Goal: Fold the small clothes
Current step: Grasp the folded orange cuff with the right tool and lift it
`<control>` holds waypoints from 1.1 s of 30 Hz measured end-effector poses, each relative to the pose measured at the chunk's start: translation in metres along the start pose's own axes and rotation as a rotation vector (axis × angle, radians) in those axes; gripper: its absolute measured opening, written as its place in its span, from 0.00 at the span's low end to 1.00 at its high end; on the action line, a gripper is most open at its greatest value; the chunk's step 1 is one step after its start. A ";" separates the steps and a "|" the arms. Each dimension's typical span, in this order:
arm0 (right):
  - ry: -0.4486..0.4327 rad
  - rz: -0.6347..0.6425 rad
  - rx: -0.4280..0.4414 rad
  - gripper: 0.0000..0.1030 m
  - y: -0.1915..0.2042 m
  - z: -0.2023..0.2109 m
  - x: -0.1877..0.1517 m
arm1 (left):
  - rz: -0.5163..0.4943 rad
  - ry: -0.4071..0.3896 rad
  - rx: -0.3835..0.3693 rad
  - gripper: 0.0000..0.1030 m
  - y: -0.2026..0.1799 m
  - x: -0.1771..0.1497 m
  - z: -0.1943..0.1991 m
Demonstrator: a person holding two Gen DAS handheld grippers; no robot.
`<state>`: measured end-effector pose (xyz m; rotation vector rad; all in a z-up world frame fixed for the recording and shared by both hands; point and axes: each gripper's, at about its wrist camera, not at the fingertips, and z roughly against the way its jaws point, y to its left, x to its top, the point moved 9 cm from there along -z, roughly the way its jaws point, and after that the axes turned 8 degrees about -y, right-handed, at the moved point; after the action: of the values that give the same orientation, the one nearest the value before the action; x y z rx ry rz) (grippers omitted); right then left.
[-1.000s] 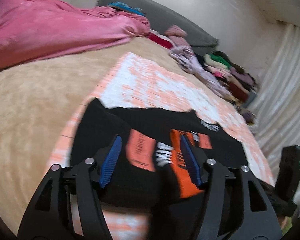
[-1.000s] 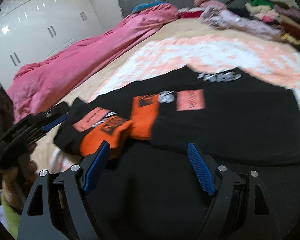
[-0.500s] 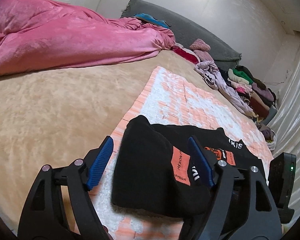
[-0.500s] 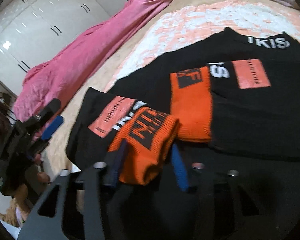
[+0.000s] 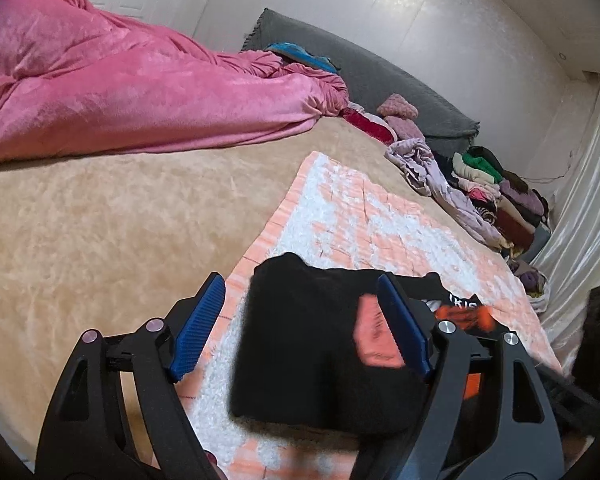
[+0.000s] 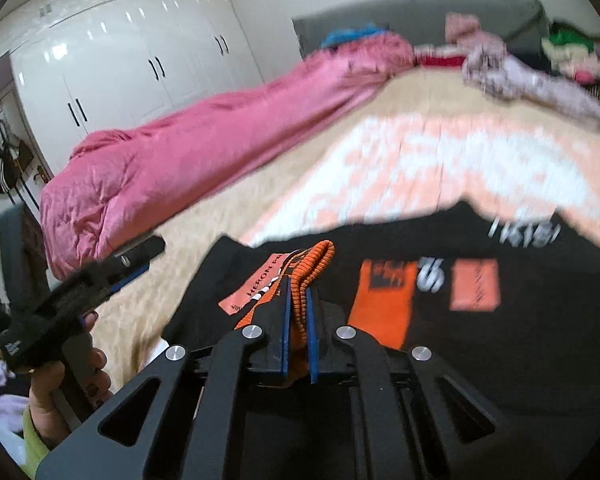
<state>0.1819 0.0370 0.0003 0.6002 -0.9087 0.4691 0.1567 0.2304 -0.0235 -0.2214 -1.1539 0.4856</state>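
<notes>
A black sweater point(image 6: 500, 344) with orange cuffs and pink-orange patches lies on a peach and white blanket point(image 5: 352, 216) on the bed. My right gripper point(image 6: 298, 308) is shut on one orange ribbed cuff point(image 6: 312, 264) and holds it above the sweater's body. The other sleeve's orange cuff point(image 6: 384, 300) lies flat. My left gripper point(image 5: 300, 320) is open and empty, hovering over the sweater's folded left end point(image 5: 312, 344). It also shows at the left of the right wrist view point(image 6: 100, 284), held by a hand.
A pink duvet point(image 5: 120, 84) is bunched along the far left of the beige bed cover point(image 5: 100, 220). A grey pillow point(image 5: 372, 76) and piles of clothes point(image 5: 492, 188) line the far edge. White wardrobes point(image 6: 132, 60) stand behind. A curtain point(image 5: 580, 208) hangs on the right.
My right gripper went from open to shut on the orange cuff and lifted it. My left gripper pulled back to the left, off the sweater, still open.
</notes>
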 end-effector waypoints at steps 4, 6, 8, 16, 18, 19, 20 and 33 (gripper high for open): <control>-0.074 0.066 -0.075 0.06 -0.019 0.027 0.023 | -0.007 0.005 -0.017 0.69 -0.007 -0.001 0.000; -0.090 0.079 -0.116 0.05 -0.030 0.035 0.030 | -0.015 0.003 -0.027 0.69 -0.011 -0.001 0.002; -0.103 0.083 -0.155 0.05 -0.045 0.043 0.033 | -0.023 0.004 -0.033 0.70 -0.015 -0.001 0.002; -0.141 0.066 -0.296 0.05 -0.105 0.075 0.036 | -0.067 0.021 -0.047 0.70 -0.031 -0.009 0.002; -0.145 0.055 -0.326 0.05 -0.118 0.082 0.034 | -0.078 0.027 -0.053 0.70 -0.036 -0.011 0.001; -0.146 0.049 -0.338 0.05 -0.122 0.084 0.032 | -0.088 0.031 -0.055 0.70 -0.039 -0.013 0.000; -0.147 0.041 -0.352 0.05 -0.130 0.087 0.030 | -0.098 0.035 -0.056 0.70 -0.042 -0.014 0.000; -0.162 -0.041 -0.422 0.05 -0.180 0.116 0.015 | -0.219 0.113 -0.078 0.72 -0.079 -0.040 -0.009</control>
<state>0.2314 -0.1711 0.0173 0.2724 -1.1098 0.1828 0.1723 0.1427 -0.0274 -0.1852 -1.0729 0.2319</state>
